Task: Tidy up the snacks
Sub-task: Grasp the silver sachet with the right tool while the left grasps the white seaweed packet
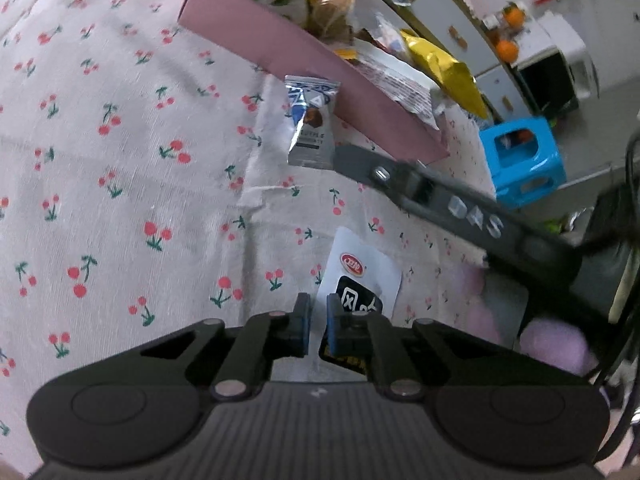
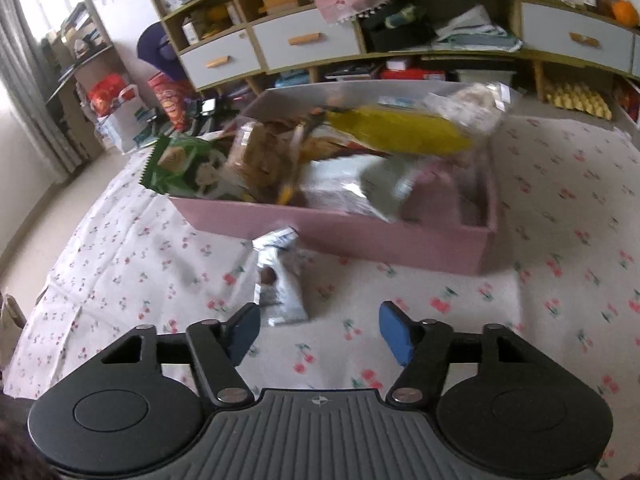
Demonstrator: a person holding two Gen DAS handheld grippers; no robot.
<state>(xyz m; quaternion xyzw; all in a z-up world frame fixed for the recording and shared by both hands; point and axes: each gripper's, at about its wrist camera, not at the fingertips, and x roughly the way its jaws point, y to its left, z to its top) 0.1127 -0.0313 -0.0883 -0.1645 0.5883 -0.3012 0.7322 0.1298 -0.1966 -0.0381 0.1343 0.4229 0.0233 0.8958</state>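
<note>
Scene: I work two hand-held tongs over a cherry-print cloth (image 2: 560, 208), where a pink box (image 2: 360, 236) already brims with snack packets.
Left tongs: my left gripper (image 1: 318, 322) is clenched, its blue pads nearly together at the edge of a white-and-black sachet (image 1: 360, 276) lying flat on the cloth. Whether the pads truly pinch the sachet's rim or merely sit beside it, I cannot tell.
Right tongs: my right gripper (image 2: 318, 330) stands released, jaws apart and empty, with the silver truffle packet (image 2: 280, 280) just ahead, nearer its left pad than centred.
Task's things: the silver packet lies on the cloth just in front of the box's near wall; the sachet lies nearer me, well apart from the box.
Box load: a yellow bag (image 2: 400, 130) and a green packet (image 2: 180, 164) ride above the rim.
Risk, left: a thin edge grip could slip on lifting, dropping the sachet back onto the cloth.
Risk, right: closing off-centre could shove the slick packet aside or snag the cloth.
Risk, box: adding more could tip the heaped packets over the wall.
</note>
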